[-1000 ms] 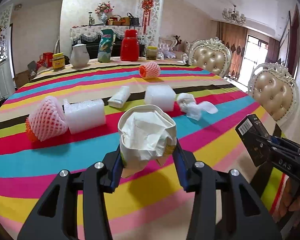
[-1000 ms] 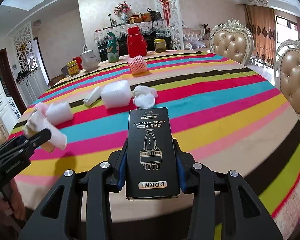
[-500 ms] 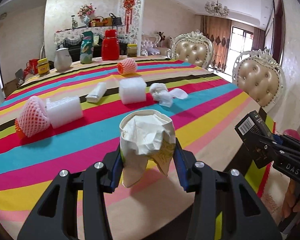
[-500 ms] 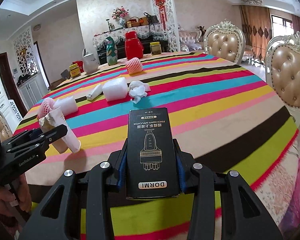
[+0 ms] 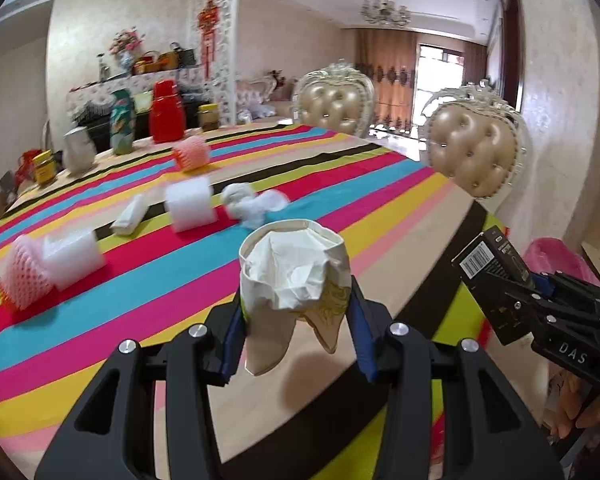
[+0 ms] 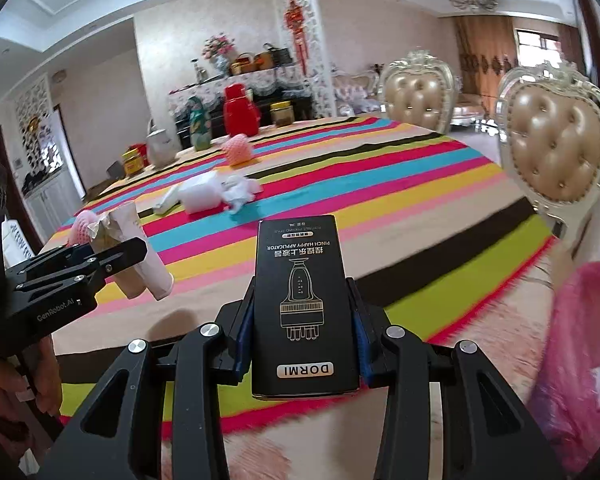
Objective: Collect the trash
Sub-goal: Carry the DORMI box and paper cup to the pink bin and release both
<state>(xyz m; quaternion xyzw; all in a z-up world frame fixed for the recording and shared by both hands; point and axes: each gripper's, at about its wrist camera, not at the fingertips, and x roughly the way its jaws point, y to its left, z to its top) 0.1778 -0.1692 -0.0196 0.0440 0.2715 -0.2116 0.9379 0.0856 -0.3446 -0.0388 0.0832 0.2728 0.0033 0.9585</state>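
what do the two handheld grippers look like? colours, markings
Both are matte black with cut-out linkage arms, silver round bolt heads and blue ridged finger pads. Left gripper reads "GenRobot.AI" in white on its side in the right wrist view; right gripper shows "DAS". No cables or sleeves visible.

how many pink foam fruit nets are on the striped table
2. One pink mesh foam fruit net lies at the table's near left edge, beside a white foam wrap. The other sits further back, before the red jug. More may be hidden.
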